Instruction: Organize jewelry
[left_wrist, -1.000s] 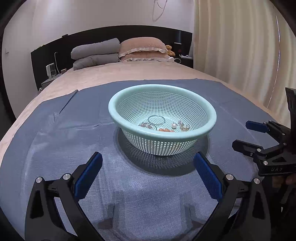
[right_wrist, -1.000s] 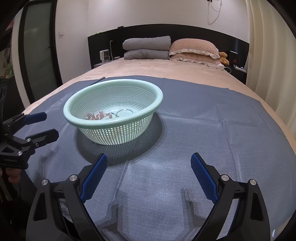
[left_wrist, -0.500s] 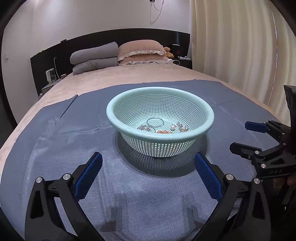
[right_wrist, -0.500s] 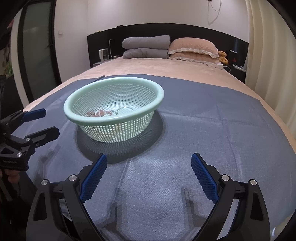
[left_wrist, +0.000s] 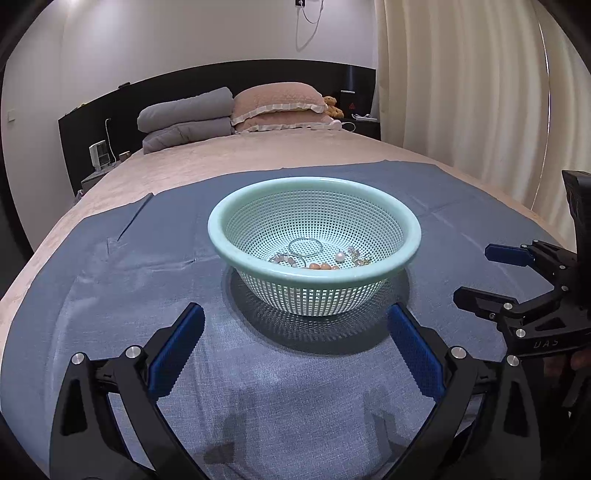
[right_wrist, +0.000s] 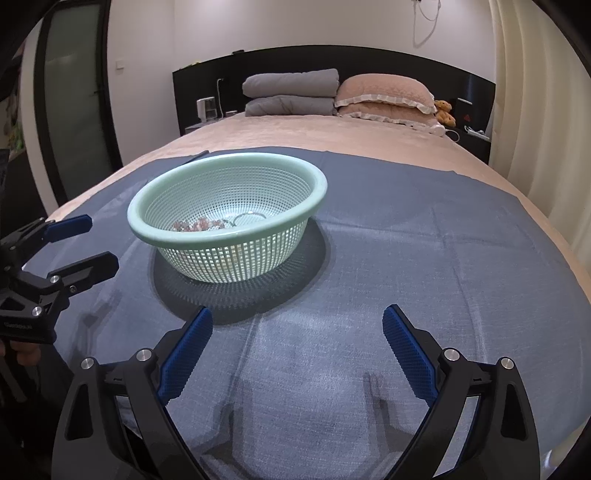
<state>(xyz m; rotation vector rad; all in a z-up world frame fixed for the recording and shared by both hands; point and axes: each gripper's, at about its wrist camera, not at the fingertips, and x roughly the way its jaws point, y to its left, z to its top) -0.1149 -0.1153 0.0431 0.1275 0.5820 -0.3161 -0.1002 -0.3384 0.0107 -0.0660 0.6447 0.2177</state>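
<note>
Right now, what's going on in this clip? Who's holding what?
A person holds two handheld grippers over a blue cloth spread on a bed. Both the left gripper and the right gripper are open and empty, poised short of a mint-green mesh basket. The jewelry, including a thin ring-shaped piece, a pearl and some beads, lies in the basket's bottom. Nothing has been picked up yet.

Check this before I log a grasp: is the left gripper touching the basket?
Apart. In the right wrist view the left gripper, open, sits left of the basket with blue cloth visible between them.
</note>
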